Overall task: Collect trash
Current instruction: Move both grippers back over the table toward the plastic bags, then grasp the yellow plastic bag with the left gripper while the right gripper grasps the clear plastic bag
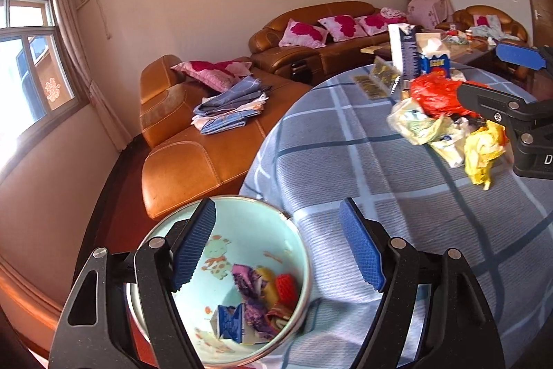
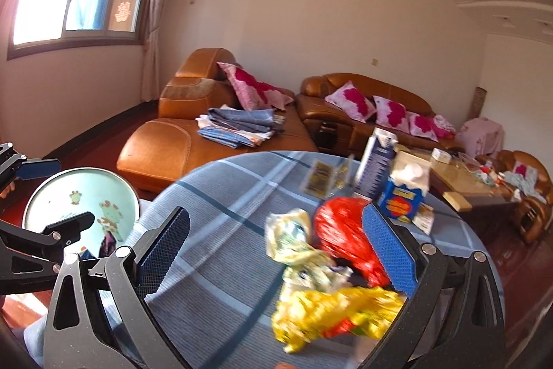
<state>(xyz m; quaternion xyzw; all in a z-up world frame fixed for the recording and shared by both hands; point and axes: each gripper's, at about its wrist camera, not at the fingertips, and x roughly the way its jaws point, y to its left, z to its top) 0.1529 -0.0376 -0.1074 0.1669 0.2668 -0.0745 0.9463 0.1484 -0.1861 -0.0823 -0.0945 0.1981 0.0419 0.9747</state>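
With the left hand-held gripper (image 1: 280,248) spread astride the bin (image 1: 293,268) rim, collection is midway — the right hand-held gripper (image 2: 276,251), spread, must next pinch the yellow wrapper (image 2: 331,310)

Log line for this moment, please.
bin: part full | left claw: open at bin rim | right claw: open over trash pile

bin (image 1: 293,251): pale blue, wrappers inside | trash pile (image 2: 331,265): crumpled red, yellow bags on table
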